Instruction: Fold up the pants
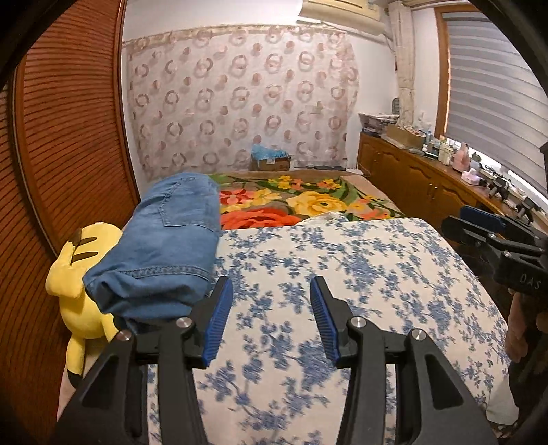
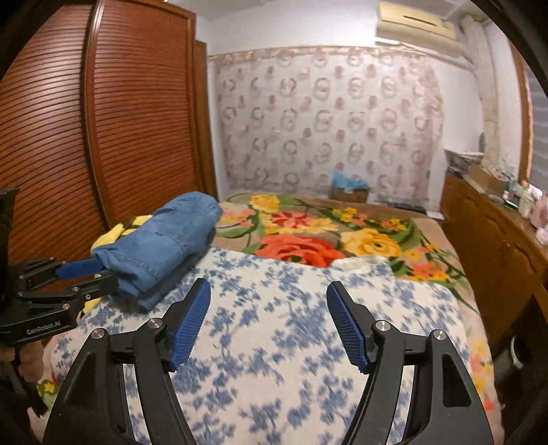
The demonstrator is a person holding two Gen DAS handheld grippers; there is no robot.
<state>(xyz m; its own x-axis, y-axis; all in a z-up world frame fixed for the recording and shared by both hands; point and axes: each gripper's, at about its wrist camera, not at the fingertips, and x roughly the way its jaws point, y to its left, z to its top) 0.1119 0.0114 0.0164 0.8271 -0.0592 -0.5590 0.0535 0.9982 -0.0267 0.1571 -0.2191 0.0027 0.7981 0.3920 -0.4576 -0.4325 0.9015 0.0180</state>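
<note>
Both grippers hang over the bed with nothing between their blue pads. The left gripper [image 1: 270, 297] has its jaws spread wide above the sheet [image 1: 342, 291], a white cloth printed with blue blossoms that covers the near part of the bed. The right gripper [image 2: 269, 299] is spread just as wide over the same sheet. In the right wrist view the left gripper shows from the side at the near end of the jeans [image 2: 164, 246], its fingers apart and very close to the hem; whether they touch the denim I cannot tell.

The jeans [image 1: 164, 239] lie folded into a thick bundle along the left edge of the sheet, hem toward the cameras, a back pocket facing up. Their far end reaches onto the blanket. Pressed against their left side is a yellow plush [image 1: 73, 284] with black ear tips, partly under the denim.

Beyond the sheet lies a blanket [image 1: 308, 202] with large red, orange and yellow flowers on a brown ground. A slatted wooden wardrobe [image 2: 113, 130] stands along the left of the bed. On the right runs a low wooden cabinet [image 1: 418, 181] whose top is crowded with small bottles and boxes, under a window with a grey blind [image 1: 493, 89]. At the far wall a cardboard box [image 1: 270, 162] sits before a curtain [image 1: 239, 96] patterned with pink rings, and an air conditioner [image 2: 416, 22] is mounted high on the right.
</note>
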